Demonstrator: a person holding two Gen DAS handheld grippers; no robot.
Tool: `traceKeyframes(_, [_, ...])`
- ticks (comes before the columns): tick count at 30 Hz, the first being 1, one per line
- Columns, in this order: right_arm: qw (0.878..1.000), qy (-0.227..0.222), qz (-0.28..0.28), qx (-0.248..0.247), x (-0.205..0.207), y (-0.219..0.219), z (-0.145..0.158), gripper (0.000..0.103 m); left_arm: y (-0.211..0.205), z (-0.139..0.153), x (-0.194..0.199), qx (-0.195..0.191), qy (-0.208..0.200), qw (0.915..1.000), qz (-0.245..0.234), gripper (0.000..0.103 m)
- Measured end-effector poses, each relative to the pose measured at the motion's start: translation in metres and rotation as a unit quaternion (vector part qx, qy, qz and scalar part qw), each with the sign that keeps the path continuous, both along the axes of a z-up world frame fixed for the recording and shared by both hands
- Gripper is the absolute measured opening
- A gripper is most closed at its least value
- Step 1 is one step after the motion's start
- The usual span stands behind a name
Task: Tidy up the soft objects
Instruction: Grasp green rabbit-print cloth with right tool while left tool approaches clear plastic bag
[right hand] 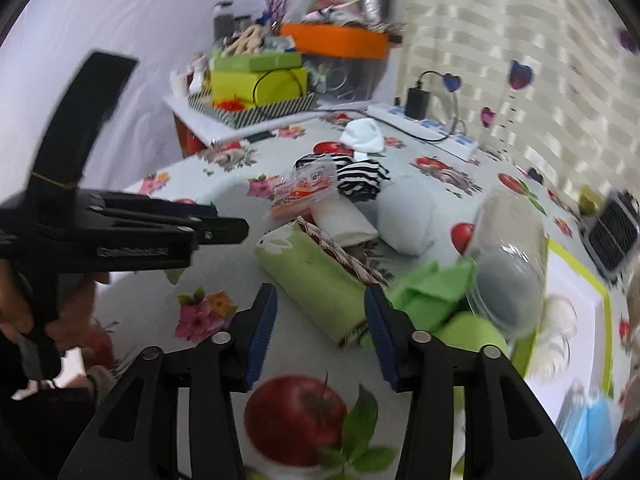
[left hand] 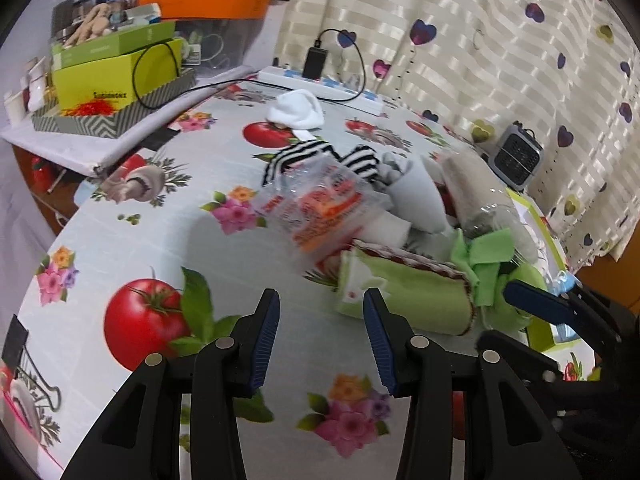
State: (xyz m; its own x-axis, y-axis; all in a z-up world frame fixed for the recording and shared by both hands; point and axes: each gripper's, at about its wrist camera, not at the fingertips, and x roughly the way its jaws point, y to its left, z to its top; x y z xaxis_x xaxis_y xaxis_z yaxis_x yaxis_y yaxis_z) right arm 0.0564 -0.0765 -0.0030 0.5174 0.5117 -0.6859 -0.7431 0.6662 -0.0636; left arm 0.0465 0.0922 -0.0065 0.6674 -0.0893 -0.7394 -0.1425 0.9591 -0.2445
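Observation:
A rolled green towel (left hand: pixel 408 300) with a red-patterned edge lies on the fruit-print tablecloth (left hand: pixel 160 240). Behind it are an orange-printed plastic packet (left hand: pixel 320 208), a black-and-white striped sock (left hand: pixel 296 156), a white sock (left hand: pixel 296 110), a grey cloth (left hand: pixel 416 192) and a light green cloth (left hand: pixel 484 256). My left gripper (left hand: pixel 322 332) stands open over bare cloth, just left of the roll. My right gripper (right hand: pixel 320 328) is open, and the near end of the green towel (right hand: pixel 316 280) reaches between its fingertips without the pads pressing on it. A hand holds the left gripper (right hand: pixel 230 222) at the left.
A clear-wrapped roll (right hand: pixel 508 248) and a lime-rimmed white box (right hand: pixel 576 304) lie to the right. At the back are a power strip (left hand: pixel 320 84) with a charger, stacked green boxes (left hand: pixel 116 68), an orange basin (left hand: pixel 208 0) and a small grey heater (left hand: pixel 516 156) by the curtain.

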Motion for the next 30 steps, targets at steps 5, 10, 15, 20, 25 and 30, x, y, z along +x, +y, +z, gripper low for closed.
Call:
traceKeyframes(5, [0.999, 0.008, 0.022, -0.046, 0.017, 0.021, -0.009, 0.053, 0.018, 0.0, 0.001, -0.012, -0.003, 0.9998, 0.018, 0.043])
traceKeyframes(10, [0.995, 0.012, 0.05, -0.087, 0.026, 0.038, -0.016, 0.053, 0.031, -0.001, 0.002, -0.018, -0.003, 0.9992, 0.034, 0.043])
traceKeyframes(15, [0.989, 0.019, 0.062, -0.135, 0.034, 0.05, -0.028, 0.054, 0.034, -0.004, 0.002, -0.025, -0.001, 0.9991, 0.035, 0.043])
traceKeyframes(20, [0.989, 0.029, 0.049, -0.136, 0.041, 0.055, -0.032, 0.055, 0.035, -0.004, 0.002, -0.027, -0.001, 0.999, 0.036, 0.043])
traceKeyframes(25, [0.991, 0.03, 0.05, -0.119, 0.036, 0.053, -0.027, 0.027, 0.036, -0.003, 0.001, -0.031, -0.002, 0.9989, 0.035, 0.043])
traceKeyframes(30, [0.994, 0.038, 0.048, -0.086, 0.031, 0.045, -0.02, 0.023, 0.036, -0.001, 0.001, -0.032, -0.005, 0.9988, 0.036, 0.043])
